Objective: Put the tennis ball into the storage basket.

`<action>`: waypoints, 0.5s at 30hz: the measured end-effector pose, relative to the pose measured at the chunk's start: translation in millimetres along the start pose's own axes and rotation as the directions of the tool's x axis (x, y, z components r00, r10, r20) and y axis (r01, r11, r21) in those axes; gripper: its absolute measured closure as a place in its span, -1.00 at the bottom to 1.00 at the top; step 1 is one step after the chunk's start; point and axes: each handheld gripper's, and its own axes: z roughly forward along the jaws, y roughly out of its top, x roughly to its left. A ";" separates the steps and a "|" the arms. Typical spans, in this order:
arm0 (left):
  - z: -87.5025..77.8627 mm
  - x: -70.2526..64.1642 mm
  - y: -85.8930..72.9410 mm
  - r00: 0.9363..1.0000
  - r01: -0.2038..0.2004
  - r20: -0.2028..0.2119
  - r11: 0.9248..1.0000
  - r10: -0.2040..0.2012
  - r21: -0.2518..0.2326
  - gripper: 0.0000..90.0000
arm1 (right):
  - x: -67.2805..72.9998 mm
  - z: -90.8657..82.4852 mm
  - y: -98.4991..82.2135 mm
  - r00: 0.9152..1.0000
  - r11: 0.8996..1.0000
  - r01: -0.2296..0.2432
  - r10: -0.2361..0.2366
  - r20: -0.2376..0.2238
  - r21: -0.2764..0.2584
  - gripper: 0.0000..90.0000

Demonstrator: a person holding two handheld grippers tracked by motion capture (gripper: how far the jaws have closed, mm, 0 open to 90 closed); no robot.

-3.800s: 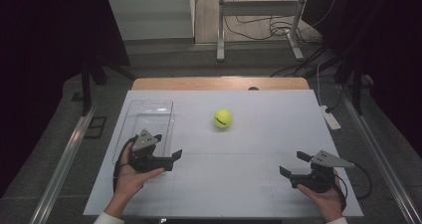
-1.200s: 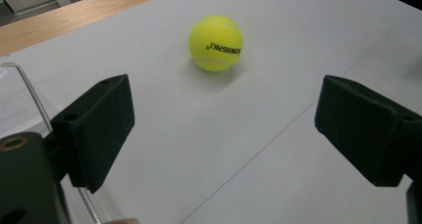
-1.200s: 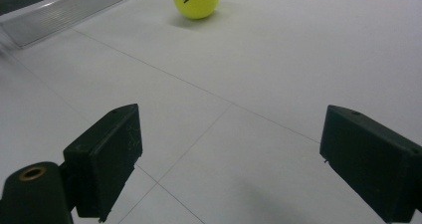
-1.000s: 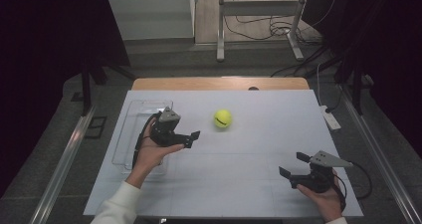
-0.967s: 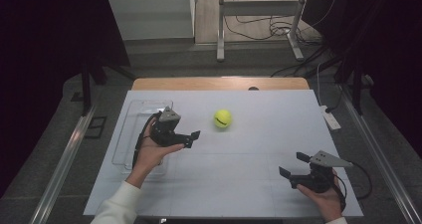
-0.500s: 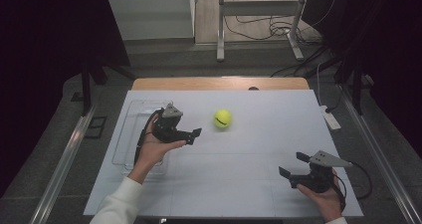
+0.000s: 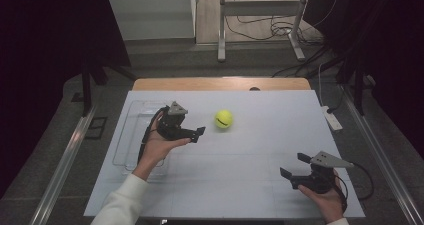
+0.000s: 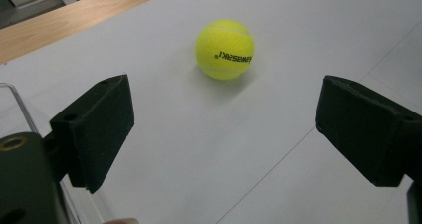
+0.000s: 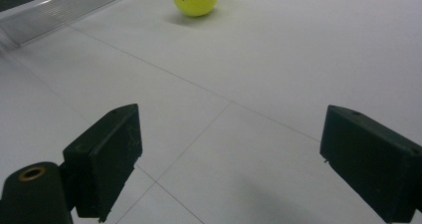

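Approach to the tennis ball (image 7: 223, 119) is judged to be the step in hand, and it is carried by the left gripper (image 7: 196, 133), whose jaws are spread wide with nothing between them. The ball is seen resting on the white table (image 7: 250, 160), toward its far middle, apart from the clear tray (image 7: 131, 135) that lies at the left side. In the left gripper view the tennis ball (image 8: 225, 49) is placed ahead of the jaws and a little left of the centre line, so the gripper should be turned slightly until the ball is centred in the gap. The jaws should then be brought low and level around the widest part of the ball before they are closed, because a round ball is easily pushed away and may roll if one pad touches first. The right gripper (image 7: 294, 167) is held near the front right edge, well apart from the ball, with its jaws also wide and empty. The tray is partly covered by the left hand and forearm, and its transparent walls are hard to make out. The print on the ball can be read only in part.
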 end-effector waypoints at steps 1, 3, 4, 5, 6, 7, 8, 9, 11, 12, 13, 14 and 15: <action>1.1 0.0 0.4 1.000 -0.001 0.002 1.000 0.000 0.001 -0.78 | 0.0 0.0 0.0 1.000 1.000 0.000 0.000 0.000 0.000 -0.78; 3.1 0.0 1.8 1.000 -0.004 0.004 1.000 0.004 0.006 -0.78 | -0.2 0.0 0.0 1.000 1.000 0.000 0.000 0.000 0.000 -0.78; 3.6 -0.3 2.3 1.000 -0.002 0.003 1.000 0.002 0.006 -0.78 | -0.2 0.0 0.0 1.000 1.000 0.000 0.000 0.000 0.000 -0.78; 4.1 -0.2 2.8 1.000 -0.005 0.003 1.000 0.005 0.007 -0.78 | -0.3 0.0 -0.1 1.000 1.000 0.000 0.000 0.000 0.000 -0.78; 4.8 -0.4 3.7 1.000 -0.005 0.003 1.000 0.005 0.009 -0.78 | -0.3 0.0 -0.1 1.000 1.000 0.000 0.000 0.000 0.000 -0.78; 5.3 -0.4 4.2 1.000 -0.007 0.004 1.000 0.007 0.008 -0.78 | -0.3 0.1 -0.1 1.000 1.000 0.000 0.000 0.000 0.001 -0.78; 6.0 -0.4 5.4 1.000 -0.010 0.002 1.000 0.010 0.010 -0.78 | -0.3 0.1 -0.1 1.000 1.000 0.000 0.000 0.000 0.001 -0.78; 6.3 -0.3 6.0 1.000 -0.012 0.002 1.000 0.012 0.012 -0.78 | -0.3 0.1 -0.2 1.000 1.000 0.001 -0.001 0.000 0.001 -0.78; 7.5 -0.3 7.5 1.000 -0.014 0.002 1.000 0.014 0.015 -0.78 | -0.4 0.1 -0.2 1.000 1.000 0.000 0.000 0.000 0.001 -0.78; 8.0 -0.3 8.2 1.000 -0.015 0.002 1.000 0.015 0.016 -0.78 | -0.5 0.1 -0.2 1.000 1.000 0.000 0.000 0.000 0.001 -0.78; 8.5 -0.3 8.8 1.000 -0.018 0.001 1.000 0.018 0.017 -0.78 | -0.6 0.2 -0.2 1.000 1.000 0.000 0.000 0.000 0.002 -0.78; 9.0 -0.5 9.4 1.000 -0.016 0.001 1.000 0.016 0.016 -0.78 | -0.6 0.2 -0.3 1.000 1.000 0.000 0.000 0.000 0.002 -0.78; 9.4 -0.4 10.2 1.000 -0.020 0.000 1.000 0.020 0.018 -0.78 | -0.5 0.3 -0.3 1.000 1.000 0.000 0.000 0.000 0.003 -0.78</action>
